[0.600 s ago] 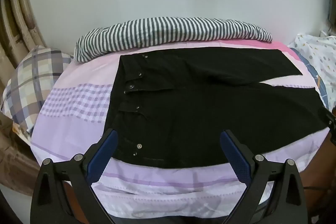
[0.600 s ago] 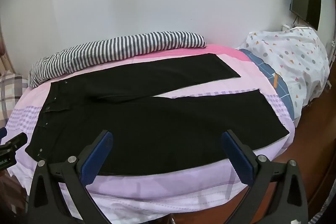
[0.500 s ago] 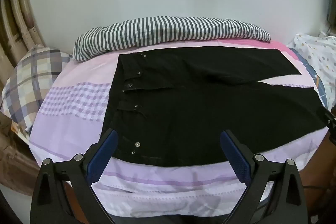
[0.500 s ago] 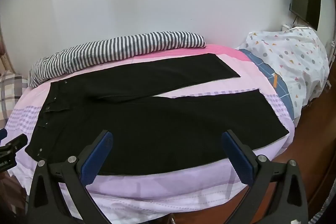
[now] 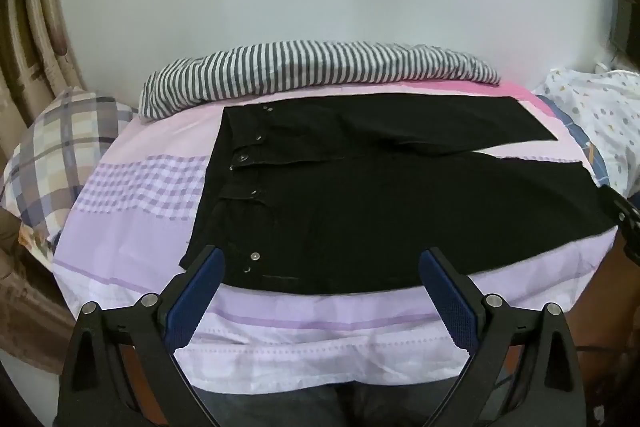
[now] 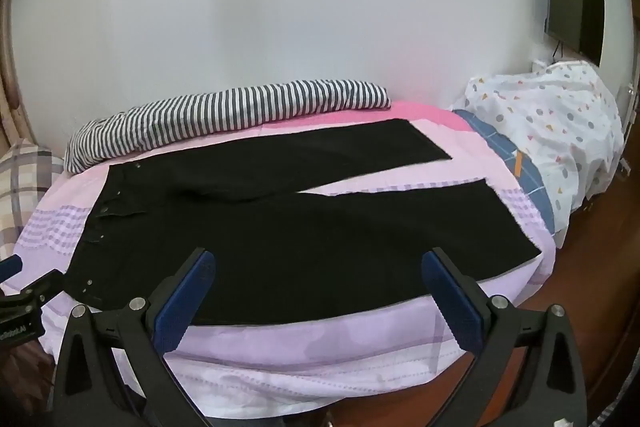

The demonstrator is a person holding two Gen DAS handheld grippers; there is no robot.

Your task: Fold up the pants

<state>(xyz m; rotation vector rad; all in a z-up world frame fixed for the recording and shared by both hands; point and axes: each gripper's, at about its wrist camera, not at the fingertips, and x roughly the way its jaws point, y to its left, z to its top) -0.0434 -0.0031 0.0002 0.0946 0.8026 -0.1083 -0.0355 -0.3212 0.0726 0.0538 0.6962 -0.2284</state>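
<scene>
Pink bedsheet (image 5: 132, 227) unchanged, black pants (image 5: 360, 195) still flat (unfolded), both hand-held grippers (image 5: 320, 263) (image 6: 316, 263) spread wide, empty.

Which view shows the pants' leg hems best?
The right wrist view: both hems of the black pants lie fully in frame, far hem and near hem. The left wrist view squeezes them against its right edge, favouring the waistband.

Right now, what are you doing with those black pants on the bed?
A person holds two grippers above the bed's near edge. The black pants lie spread flat, waistband left, legs apart, not yet folded. The left gripper hangs open by the waistband; the right gripper hangs open by the near leg. Neither is touching the pants.
</scene>
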